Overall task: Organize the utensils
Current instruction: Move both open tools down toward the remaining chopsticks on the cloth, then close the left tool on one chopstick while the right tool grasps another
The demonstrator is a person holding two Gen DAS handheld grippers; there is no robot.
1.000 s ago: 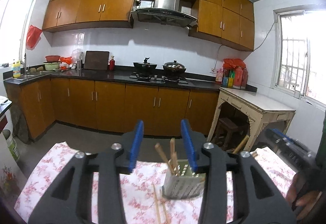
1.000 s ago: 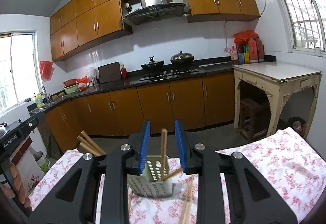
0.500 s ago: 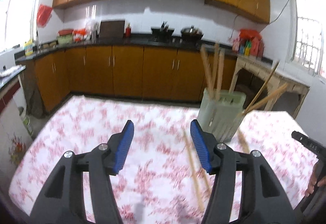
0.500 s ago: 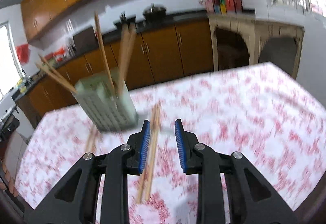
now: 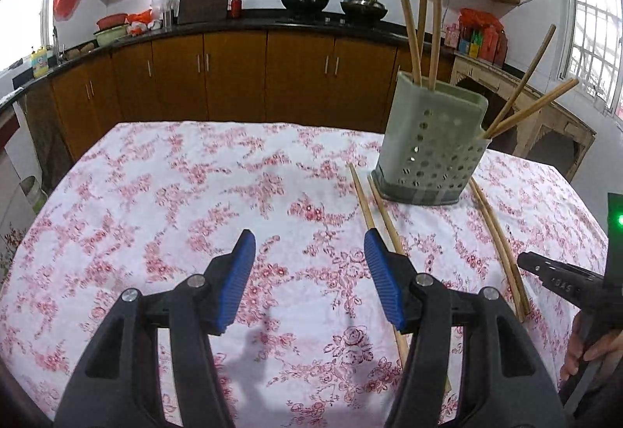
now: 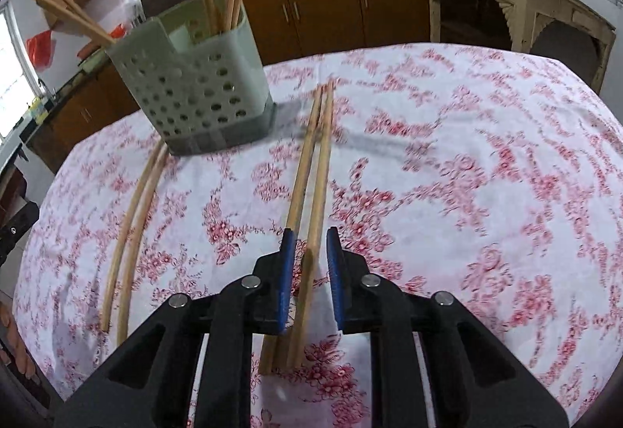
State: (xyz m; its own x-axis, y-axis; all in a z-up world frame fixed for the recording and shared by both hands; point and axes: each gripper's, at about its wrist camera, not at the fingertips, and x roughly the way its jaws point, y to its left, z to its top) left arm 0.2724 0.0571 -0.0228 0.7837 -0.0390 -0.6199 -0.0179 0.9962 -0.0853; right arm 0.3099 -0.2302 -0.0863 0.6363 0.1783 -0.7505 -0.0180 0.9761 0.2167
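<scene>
Pair of chopsticks [image 6: 311,171] flat on the floral surface [image 6: 467,194], just right of the perforated holder [image 6: 202,93]; near ends hidden under the right gripper [image 6: 308,268]. Lying between its blue pads, jaws just closing, narrow but contact not discernible. Second pair [image 6: 132,210] left of the holder, running toward its base. More chopsticks upright in the holder, tops cut off. Left gripper [image 5: 307,272] open over bare cloth, left of the holder [image 5: 432,144], nothing between. Cabinets [image 5: 233,74] behind.
</scene>
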